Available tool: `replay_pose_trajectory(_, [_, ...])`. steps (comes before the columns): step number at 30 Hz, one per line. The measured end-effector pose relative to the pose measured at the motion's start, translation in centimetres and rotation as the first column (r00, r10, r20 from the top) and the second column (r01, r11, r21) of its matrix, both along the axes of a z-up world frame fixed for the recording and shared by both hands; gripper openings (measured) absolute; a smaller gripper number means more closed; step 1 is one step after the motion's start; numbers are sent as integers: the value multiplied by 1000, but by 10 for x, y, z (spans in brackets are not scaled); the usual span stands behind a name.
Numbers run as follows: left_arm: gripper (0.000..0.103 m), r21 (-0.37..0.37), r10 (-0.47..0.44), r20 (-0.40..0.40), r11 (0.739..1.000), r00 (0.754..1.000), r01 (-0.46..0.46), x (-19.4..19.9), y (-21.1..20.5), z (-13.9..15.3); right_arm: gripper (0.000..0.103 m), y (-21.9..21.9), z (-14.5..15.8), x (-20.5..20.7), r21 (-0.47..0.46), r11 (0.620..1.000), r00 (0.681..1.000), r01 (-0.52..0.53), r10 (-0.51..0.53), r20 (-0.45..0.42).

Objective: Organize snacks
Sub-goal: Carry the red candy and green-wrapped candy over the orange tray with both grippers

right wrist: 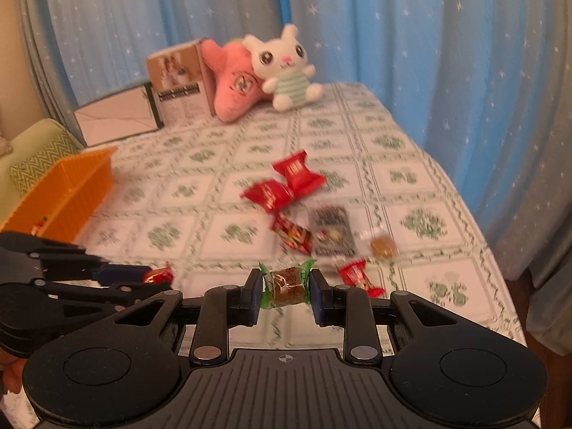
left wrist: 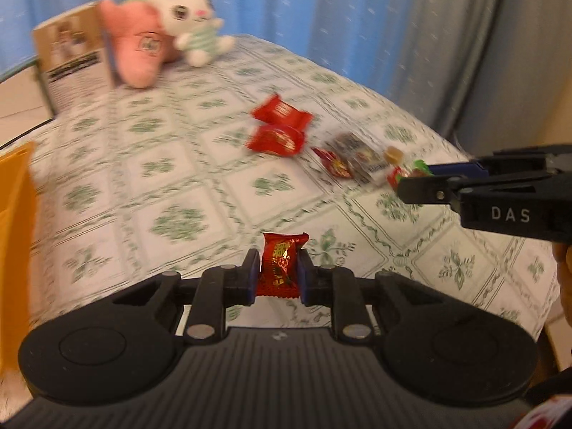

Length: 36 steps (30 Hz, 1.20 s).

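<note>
Across the bench [right wrist: 393, 136], under its green-patterned cloth, the orange basket [right wrist: 68, 189] sits at the left edge, and that is the relation the coming move turns on: both held sweets lie to the right of it, so each has to travel leftward, and the left gripper [left wrist: 276, 271] looks the nearer of the two, with the basket wall showing at the far left of its own view.

Loose snacks remain in a cluster mid-bench: two large red packets [right wrist: 286, 186] touching each other, then a dark foil packet [right wrist: 332, 232] with a small red sweet just beside it, and a round clear-wrapped sweet [right wrist: 384, 246] near the right.

Left jaws are pinching a red-wrapped candy [left wrist: 280, 266], which stands upright, its long axis running straight out along the fingers, twisted end away from the camera. It hangs clear of the cloth.

Right gripper [right wrist: 285, 287] has its jaws pinching a brown candy with green wrapper ends [right wrist: 286, 282]; this one lies crosswise, its long axis spanning from pad to pad, the green twists pressed against each. By my reading, both pieces are lifted and ready to carry; release over the basket is not yet done.
</note>
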<state>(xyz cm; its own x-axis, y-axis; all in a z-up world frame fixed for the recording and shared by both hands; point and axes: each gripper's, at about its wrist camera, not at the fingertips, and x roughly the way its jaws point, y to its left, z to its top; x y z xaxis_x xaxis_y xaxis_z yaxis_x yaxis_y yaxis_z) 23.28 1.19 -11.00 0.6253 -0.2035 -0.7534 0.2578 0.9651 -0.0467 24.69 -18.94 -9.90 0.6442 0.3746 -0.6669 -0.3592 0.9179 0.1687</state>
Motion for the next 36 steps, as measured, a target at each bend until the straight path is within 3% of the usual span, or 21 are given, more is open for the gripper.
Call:
replay_pose_trajectory(10, [19, -50, 144, 56, 989, 988, -141, -40, 37, 61, 28, 28, 58, -30, -3, 999, 999, -39, 39, 28])
replay_pose_trajectory(15, [19, -64, 188, 71, 981, 980, -184, -64, 54, 80, 28, 47, 72, -51, 5, 998, 998, -60, 60, 32])
replay_pose_trajectory(24, [19, -64, 273, 78, 961, 959, -268, -104, 91, 95, 28, 85, 81, -88, 19, 993, 993, -117, 117, 28])
replay_pose_trajectory(36, [19, -55, 367, 82, 930, 926, -364, -138, 145, 103, 28, 142, 84, -108, 27, 978, 978, -208, 207, 34])
